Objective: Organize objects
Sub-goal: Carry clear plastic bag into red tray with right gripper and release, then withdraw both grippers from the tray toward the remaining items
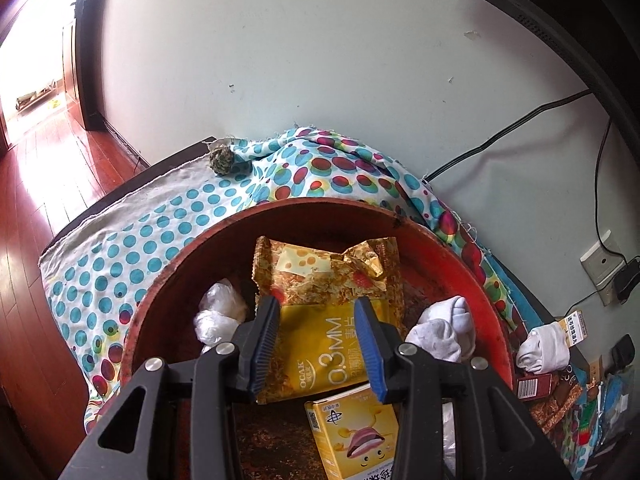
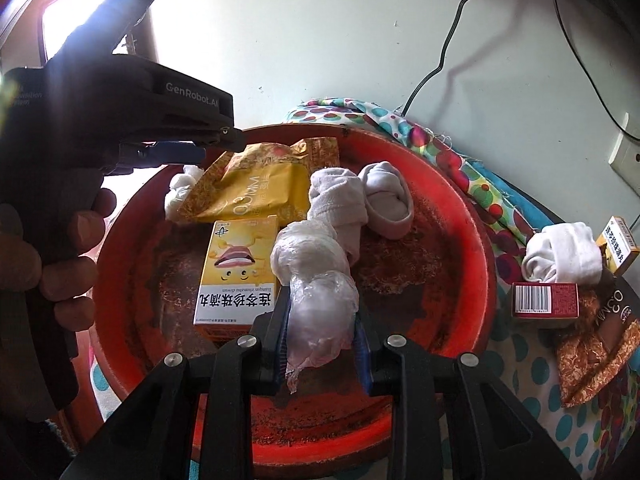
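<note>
A red basin (image 1: 440, 248) (image 2: 472, 216) stands on a dotted cloth (image 1: 132, 248). In it lie a yellow chip bag (image 1: 320, 276) (image 2: 256, 188), a yellow medicine box (image 1: 352, 432) (image 2: 240, 264), two rolled white socks (image 2: 340, 196) and a plastic bundle (image 1: 220, 312). My left gripper (image 1: 316, 302) hovers open over the chip bag, its pads apart on either side. A second clear plastic bundle (image 2: 316, 280) lies lengthwise between the fingers of my right gripper (image 2: 322, 308), its far end resting against a sock. The pads stand beside it without squeezing.
Right of the basin on the cloth lie a white sock (image 2: 560, 256), a yellow box (image 2: 618, 244), a red box (image 2: 548, 300) and a brown chip bag (image 2: 600, 344). A hand (image 2: 68, 248) holds the left gripper. The wall with cables and a socket (image 1: 600, 264) is close behind.
</note>
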Available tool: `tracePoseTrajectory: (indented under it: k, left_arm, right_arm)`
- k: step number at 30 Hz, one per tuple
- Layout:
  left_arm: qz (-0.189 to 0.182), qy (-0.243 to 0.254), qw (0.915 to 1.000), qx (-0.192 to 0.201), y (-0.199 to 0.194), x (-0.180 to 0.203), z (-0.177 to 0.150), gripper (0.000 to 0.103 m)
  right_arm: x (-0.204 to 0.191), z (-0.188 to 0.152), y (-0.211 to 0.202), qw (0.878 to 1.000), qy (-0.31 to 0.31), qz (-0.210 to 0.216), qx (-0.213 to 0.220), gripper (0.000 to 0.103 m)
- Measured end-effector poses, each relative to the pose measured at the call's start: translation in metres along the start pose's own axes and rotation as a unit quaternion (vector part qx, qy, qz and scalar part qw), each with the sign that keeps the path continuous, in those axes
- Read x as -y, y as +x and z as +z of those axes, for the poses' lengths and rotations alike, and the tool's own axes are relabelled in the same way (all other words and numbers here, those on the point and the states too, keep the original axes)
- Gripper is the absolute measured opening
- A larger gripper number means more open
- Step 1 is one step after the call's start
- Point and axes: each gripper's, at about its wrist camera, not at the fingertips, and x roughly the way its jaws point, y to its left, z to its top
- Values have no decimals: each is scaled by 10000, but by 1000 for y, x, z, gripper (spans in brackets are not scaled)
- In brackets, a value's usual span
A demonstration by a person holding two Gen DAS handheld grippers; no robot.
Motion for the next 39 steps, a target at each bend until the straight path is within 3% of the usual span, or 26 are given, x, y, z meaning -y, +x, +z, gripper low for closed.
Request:
tracePoseTrajectory:
  k: [3,9,15,19,23,27,32,35,39]
  left_arm:
    - [10,72,10000,-4,0,3,-1,40]
    - [-32,172,9998,-14,0,12,-2,40]
    - [-304,714,9970,4,-7,52,-12,40]
    - [-591,1440,9878,-8,-15,95,-28,47]
    - [-810,2202,9720,94,-24,140,-52,51]
    - [-898,2844,9544,107,-26,172,-77,52]
    - [-627,3306,9413,268,-24,181,-89,52]
    - [-578,3270,9427,307,-23,175,-85,53]
    - [-568,2856,9563,256,-19,155,-68,54]
  right_arm:
    - [1,-1,-10,9996,34,-75,266,78]
    - [24,-7,-41,9968,310,-205,709,79]
    - [90,-41,-78,9873,1128,-543,974,79]
    - [149,-75,-97,9731,1847,-980,966,79]
    - [184,-102,-103,9608,2331,-1210,886,79]
    - [179,-100,-104,9683,1928,-1331,871,79]
    - [151,-72,-90,9835,1096,-1206,789,78]
    - [143,-56,-70,9876,903,-1147,576,76]
    - [135,-41,-45,9904,746,-1122,307,76]
